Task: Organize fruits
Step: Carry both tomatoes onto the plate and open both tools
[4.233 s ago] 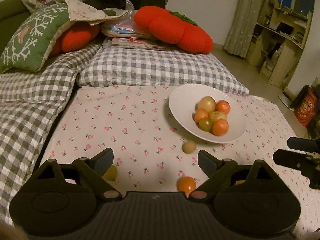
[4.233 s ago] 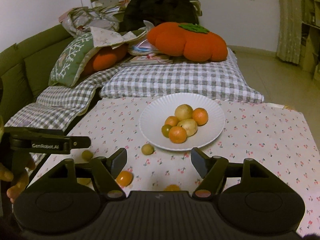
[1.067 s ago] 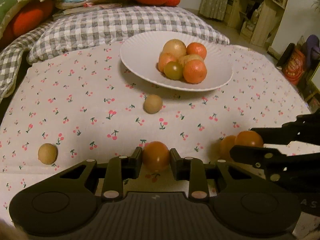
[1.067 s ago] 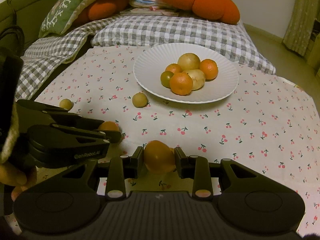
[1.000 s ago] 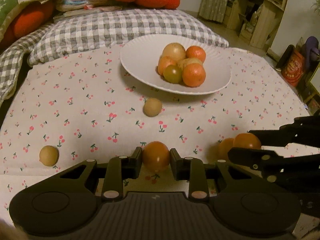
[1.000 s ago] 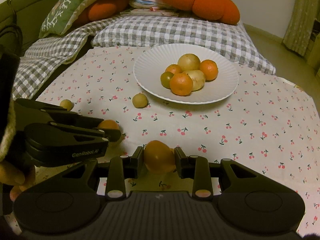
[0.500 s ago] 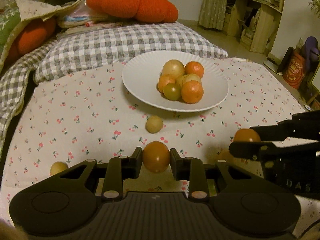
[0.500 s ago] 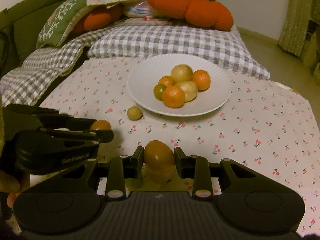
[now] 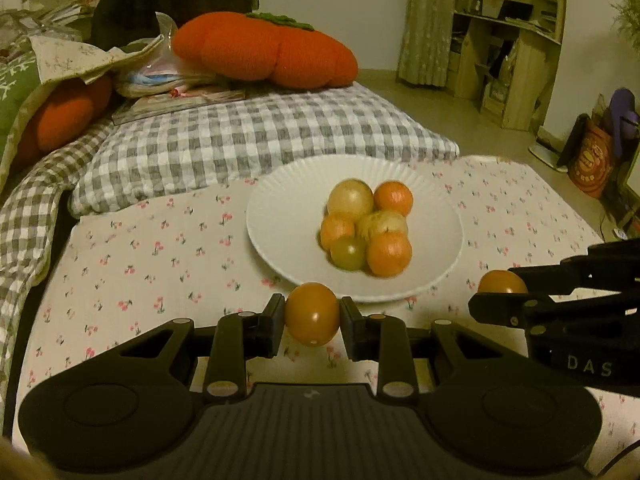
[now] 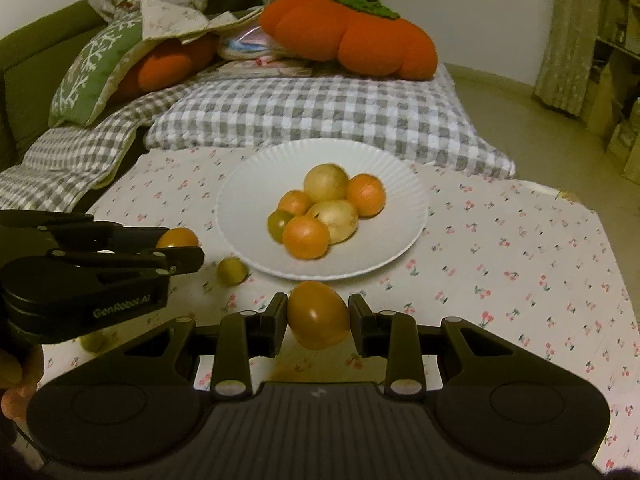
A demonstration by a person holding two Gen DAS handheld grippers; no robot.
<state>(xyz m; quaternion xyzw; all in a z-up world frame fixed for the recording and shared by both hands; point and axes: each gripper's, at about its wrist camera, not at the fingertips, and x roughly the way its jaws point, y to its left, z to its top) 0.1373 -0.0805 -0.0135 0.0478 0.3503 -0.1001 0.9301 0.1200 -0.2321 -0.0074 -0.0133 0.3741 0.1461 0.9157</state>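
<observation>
Nearest the left wrist camera, the left hand-held gripper [image 9: 312,314] pinches a round orange tomato [image 9: 312,314] between its two fingers, clear of the cherry-print cloth [image 9: 152,264] that covers the table. The right hand-held gripper [image 10: 318,316] likewise pinches an egg-shaped orange fruit [image 10: 318,316], its long axis tilted a little off upright. A small yellow-green fruit [image 10: 231,271] lies loose on the cloth just beside the near-left rim of the white plate [image 10: 248,184], between the two grippers' fingers and the plate. Another small one [image 10: 93,342] lies half hidden under the left gripper. The plate holds six piled fruits [image 9: 366,226]. Beyond it lie a grey checked quilt [image 9: 240,140] and an orange pumpkin cushion [image 9: 264,50].
</observation>
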